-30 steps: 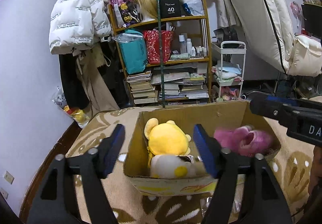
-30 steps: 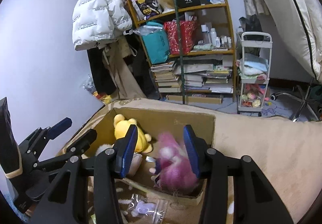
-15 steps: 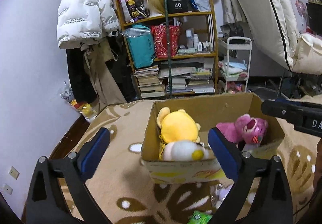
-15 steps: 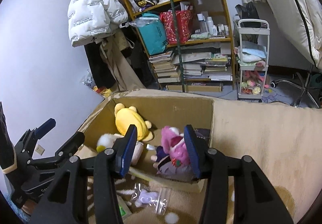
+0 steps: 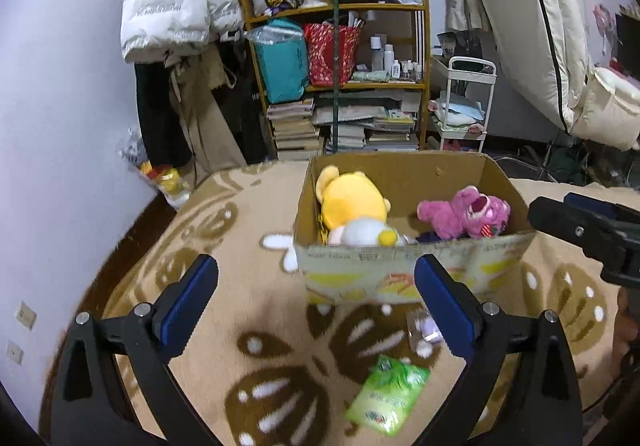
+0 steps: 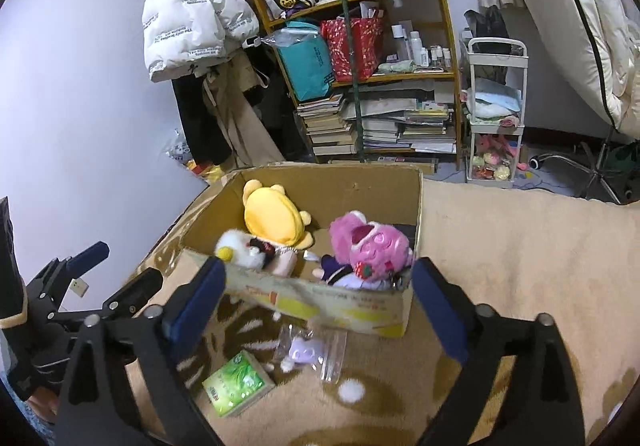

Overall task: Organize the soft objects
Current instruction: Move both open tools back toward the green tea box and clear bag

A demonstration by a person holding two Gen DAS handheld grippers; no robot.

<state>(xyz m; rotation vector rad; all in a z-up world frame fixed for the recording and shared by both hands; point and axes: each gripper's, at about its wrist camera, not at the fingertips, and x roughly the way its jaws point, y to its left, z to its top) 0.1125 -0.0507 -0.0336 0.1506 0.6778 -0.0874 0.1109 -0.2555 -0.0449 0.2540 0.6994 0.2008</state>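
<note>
A cardboard box (image 5: 400, 278) (image 6: 332, 306) sits on the patterned carpet. Inside lie a yellow plush (image 5: 352, 201) (image 6: 272, 217), a white plush (image 5: 364, 232) (image 6: 244, 252) and a pink plush bear (image 5: 468, 211) (image 6: 372, 246). My left gripper (image 5: 316, 310) is open and empty, held back from the box's near wall. My right gripper (image 6: 320, 306) is open and empty, held in front of the box. A green soft pack (image 5: 386, 394) (image 6: 238, 382) and a clear bag with a small purple toy (image 5: 424, 326) (image 6: 310, 350) lie on the carpet in front of the box.
A wooden shelf (image 5: 340, 85) with bags, bottles and stacked books stands behind the box. A white jacket (image 5: 176, 5) hangs at left. A white cart (image 6: 496, 113) stands right of the shelf. The wall (image 5: 60, 125) runs along the left.
Both grippers have pulled back from the box and opened wider. The pink bear, blurred between the right fingers a second ago, now lies still in the box.
</note>
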